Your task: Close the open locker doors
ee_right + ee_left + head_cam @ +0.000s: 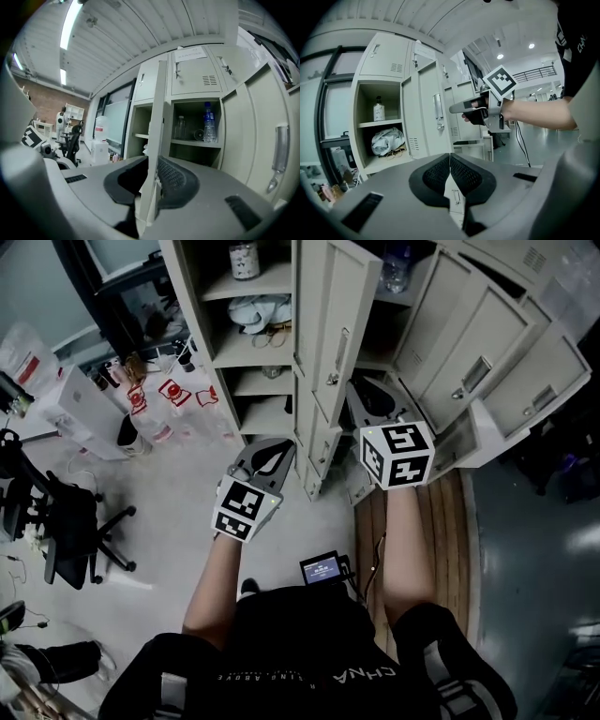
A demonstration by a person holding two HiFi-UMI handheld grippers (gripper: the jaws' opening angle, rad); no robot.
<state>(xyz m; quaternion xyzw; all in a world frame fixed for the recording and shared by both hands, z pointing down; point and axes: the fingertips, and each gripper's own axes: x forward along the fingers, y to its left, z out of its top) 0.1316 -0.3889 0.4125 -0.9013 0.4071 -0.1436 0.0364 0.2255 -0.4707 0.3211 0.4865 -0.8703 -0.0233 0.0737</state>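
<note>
A bank of beige lockers [469, 343] fills the top of the head view. One tall door [336, 329] stands open, edge on towards me. My right gripper [354, 392] is at that door's edge. In the right gripper view the door's edge [157, 136] runs between the pads, and the right gripper [152, 182] is shut on it. Beside the door is an open compartment with a water bottle [209, 123]. My left gripper [275, 451] hangs lower left, apart from the lockers. It [450, 172] is shut, pads touching, with nothing held. An open left compartment [379, 136] holds a bottle and a cloth.
A black office chair [70, 531] stands at the left. A white box [66, 409] and several bottles [169, 399] stand on the floor beside the lockers. A wooden strip [445, 521] runs under the right lockers. A small screen device [322, 568] hangs at my waist.
</note>
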